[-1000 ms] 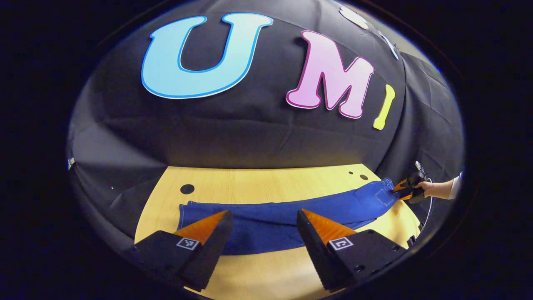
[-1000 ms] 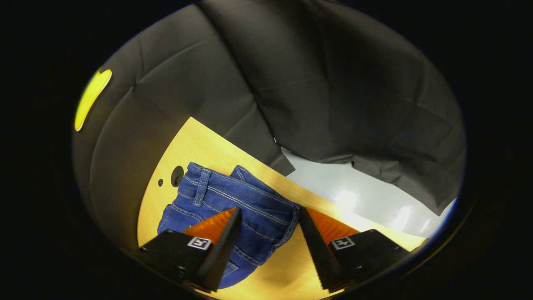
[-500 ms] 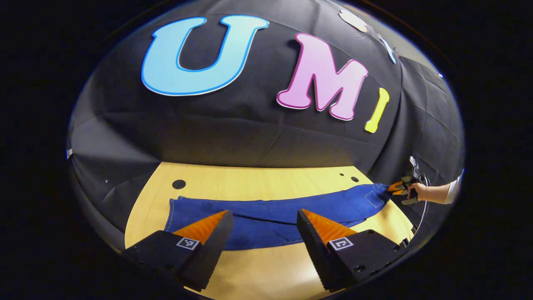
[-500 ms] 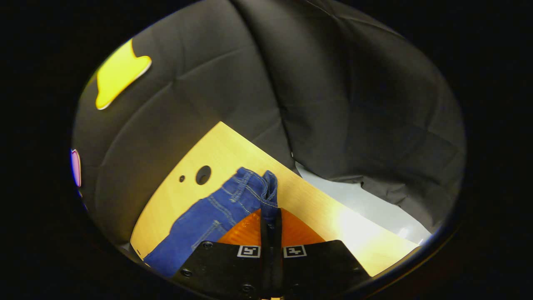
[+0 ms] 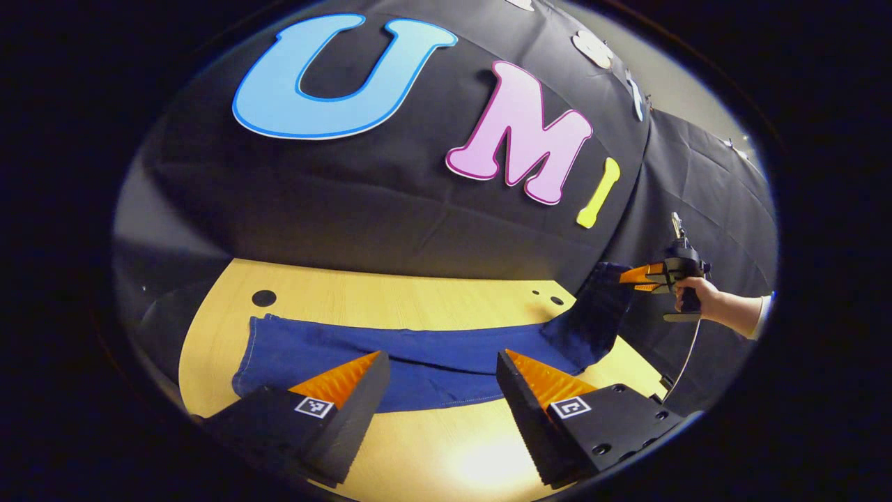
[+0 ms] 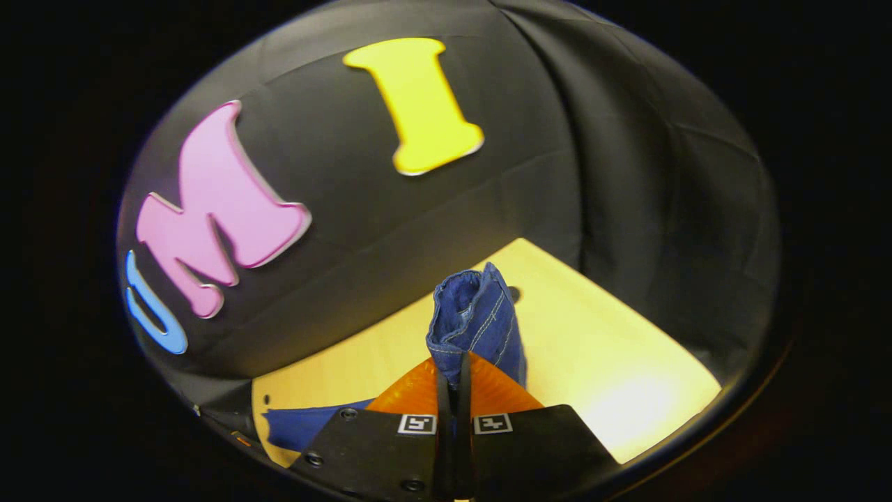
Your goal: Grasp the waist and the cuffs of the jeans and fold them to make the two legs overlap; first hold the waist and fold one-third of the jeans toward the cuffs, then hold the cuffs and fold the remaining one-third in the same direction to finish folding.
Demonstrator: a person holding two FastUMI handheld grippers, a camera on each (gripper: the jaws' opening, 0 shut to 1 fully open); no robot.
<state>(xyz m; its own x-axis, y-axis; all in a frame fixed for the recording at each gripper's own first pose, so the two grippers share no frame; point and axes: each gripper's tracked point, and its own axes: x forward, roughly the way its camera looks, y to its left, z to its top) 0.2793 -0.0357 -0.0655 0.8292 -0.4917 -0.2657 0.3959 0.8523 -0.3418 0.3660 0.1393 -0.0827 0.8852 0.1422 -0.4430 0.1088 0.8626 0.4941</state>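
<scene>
- where the black cloth wall (image 5: 390,202) ends, a light wooden table (image 5: 446,446) with a curved front edge begins; the wall hangs in soft folds and closes the booth at the back and at the right side.
- round holes pierce the tabletop: one large hole (image 5: 264,298) near the far left corner, and two smaller ones (image 5: 555,300) near the far right.
- blue jeans (image 5: 418,359) lie stretched along the table, legs flat and the cuffs (image 5: 254,355) toward the left end.
- left gripper (image 5: 439,373), in the left gripper view, hovers over the near edge of the jeans with its fingers spread wide and nothing between them.
- right gripper (image 6: 454,366), in the right gripper view, is clamped with both fingers on the waist (image 6: 474,314) of the jeans, which bunches up above the fingertips.
- seen from the left gripper view, the right gripper (image 5: 637,275) is held by a hand (image 5: 690,293) above the table's right end, and the waist (image 5: 592,314) hangs from it, raised off the wood.
- a bright patch of light falls on the bare wood at the near side of the table in both views.
</scene>
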